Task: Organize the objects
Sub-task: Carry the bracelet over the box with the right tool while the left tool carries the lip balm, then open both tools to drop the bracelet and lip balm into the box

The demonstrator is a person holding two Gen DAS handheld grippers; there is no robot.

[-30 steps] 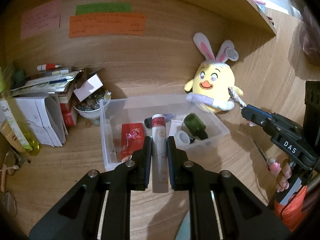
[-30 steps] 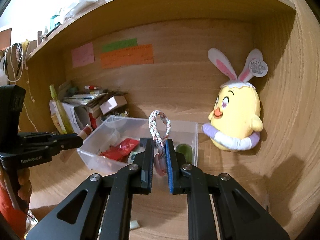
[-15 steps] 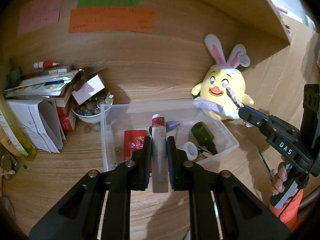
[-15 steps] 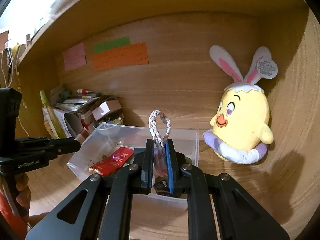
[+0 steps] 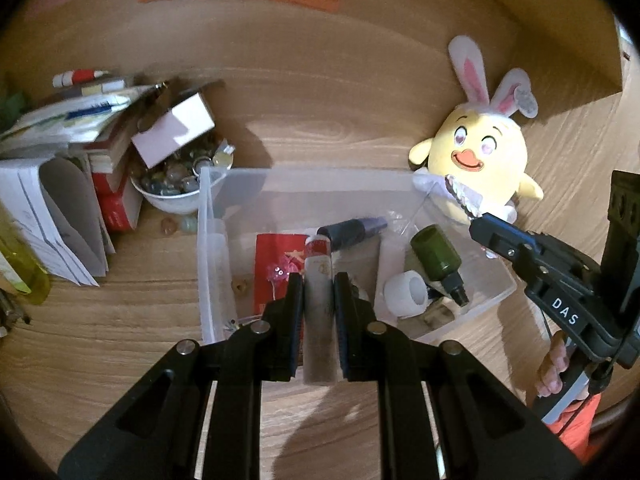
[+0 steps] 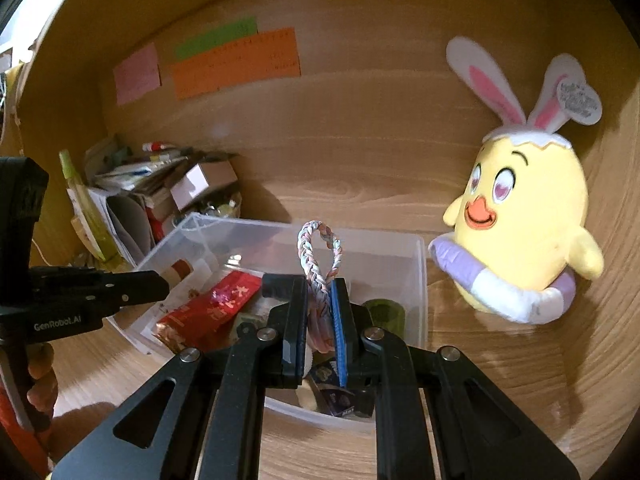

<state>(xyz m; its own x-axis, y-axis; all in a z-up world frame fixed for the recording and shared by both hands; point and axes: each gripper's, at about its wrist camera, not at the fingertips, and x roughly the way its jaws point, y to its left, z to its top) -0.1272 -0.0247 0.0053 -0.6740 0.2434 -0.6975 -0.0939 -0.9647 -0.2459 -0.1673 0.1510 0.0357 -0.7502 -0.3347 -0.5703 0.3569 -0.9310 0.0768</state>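
Observation:
A clear plastic bin point(image 5: 208, 240) stands on the wooden desk and holds a red packet point(image 5: 276, 252), a dark green bottle point(image 5: 434, 256), a white ring-shaped cap point(image 5: 404, 294) and a dark tube point(image 5: 352, 230). My left gripper point(image 5: 318, 280) is shut on a pale tube with a red cap point(image 5: 318, 276), over the bin's near side. My right gripper point(image 6: 320, 284) is shut on a braided pastel loop point(image 6: 316, 248) that stands up above the bin point(image 6: 420, 280). Each gripper also shows in the other's view: the right gripper point(image 5: 480, 226) with the loop point(image 5: 464, 196), the left gripper point(image 6: 160, 280).
A yellow chick plush with bunny ears point(image 6: 528, 220) leans on the right wall beside the bin. Left of the bin are a white bowl of stones point(image 5: 172, 196), a small box point(image 5: 174, 128), stacked books and papers point(image 5: 52, 184) and a yellow bottle point(image 5: 20, 264). Sticky notes point(image 6: 236, 64) hang on the back panel.
Both grippers have moved forward and down toward the bin, which now looms larger under them. The tube and the braided loop stay gripped as before.

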